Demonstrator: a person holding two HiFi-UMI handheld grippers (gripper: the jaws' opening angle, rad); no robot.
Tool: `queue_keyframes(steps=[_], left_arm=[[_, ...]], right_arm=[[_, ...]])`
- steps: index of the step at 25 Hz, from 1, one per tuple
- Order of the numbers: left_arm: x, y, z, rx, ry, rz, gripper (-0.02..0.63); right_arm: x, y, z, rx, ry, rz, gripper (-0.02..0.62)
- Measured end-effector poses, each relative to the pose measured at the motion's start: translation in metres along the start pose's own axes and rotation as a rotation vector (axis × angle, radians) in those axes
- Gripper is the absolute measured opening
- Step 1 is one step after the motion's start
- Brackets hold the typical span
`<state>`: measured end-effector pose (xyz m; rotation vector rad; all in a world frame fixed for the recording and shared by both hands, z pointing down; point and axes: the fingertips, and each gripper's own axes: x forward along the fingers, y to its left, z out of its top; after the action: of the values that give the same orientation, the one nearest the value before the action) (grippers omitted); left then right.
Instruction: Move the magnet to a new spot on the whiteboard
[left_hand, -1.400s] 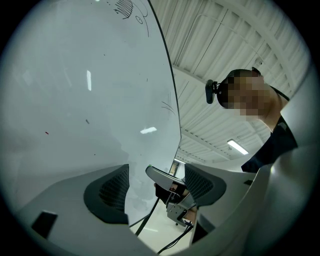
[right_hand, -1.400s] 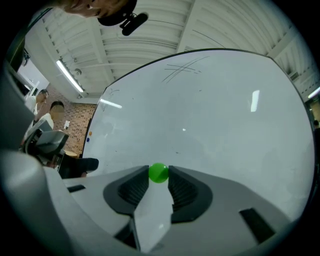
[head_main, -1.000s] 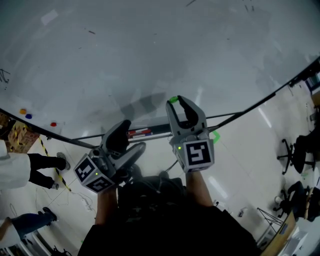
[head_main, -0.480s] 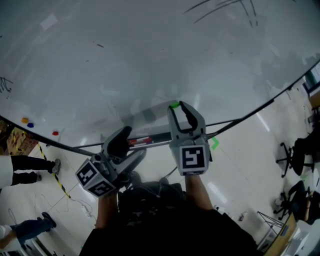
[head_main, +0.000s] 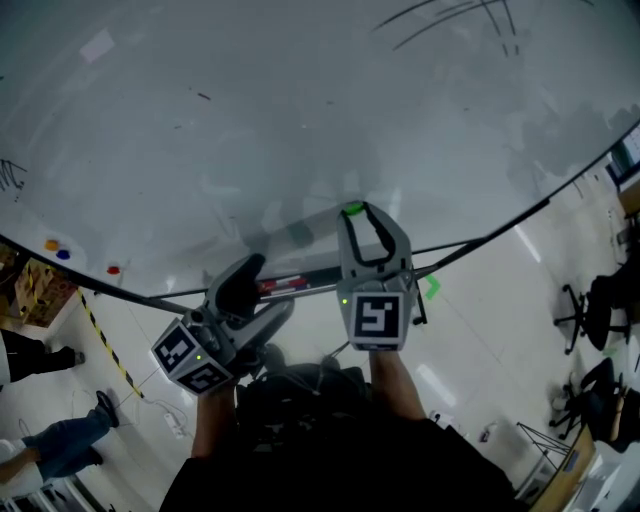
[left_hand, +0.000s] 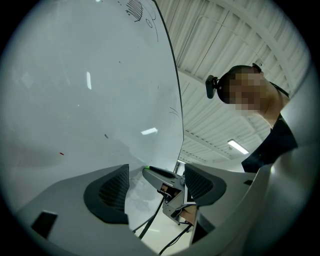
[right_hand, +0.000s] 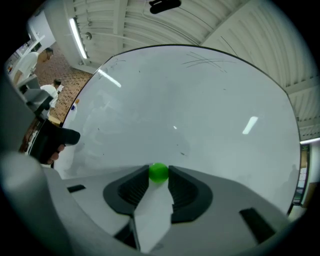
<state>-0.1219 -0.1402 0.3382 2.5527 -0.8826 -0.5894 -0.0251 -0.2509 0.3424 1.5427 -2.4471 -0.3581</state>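
A small green magnet sits pinched between the tips of my right gripper, which is shut on it. In the head view the green magnet is at the lower part of the whiteboard, just above the tray, held by the right gripper. I cannot tell whether it touches the board. My left gripper hangs lower left, near the tray, open with nothing between its fingers; the left gripper view shows the board edge-on.
Orange, blue and red magnets stick at the board's lower left. A marker tray runs under the board. Scribbles mark the board's top right. Office chairs stand at the right; a person's legs show at the lower left.
The head view has tilted up, so the board's scribbles now show. The right gripper keeps the green magnet and has hardly moved. People at the left have walked further out of view.
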Motion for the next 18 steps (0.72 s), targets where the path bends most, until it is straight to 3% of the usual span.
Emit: queue_keyframes(steps=[18], left_arm=[[-0.0023,0.0027,0.0006,-0.01,-0.001,0.006,0.336]], right_arm=[[0.0032,0.0008,-0.0012,-0.008,-0.008,-0.028,0.15]])
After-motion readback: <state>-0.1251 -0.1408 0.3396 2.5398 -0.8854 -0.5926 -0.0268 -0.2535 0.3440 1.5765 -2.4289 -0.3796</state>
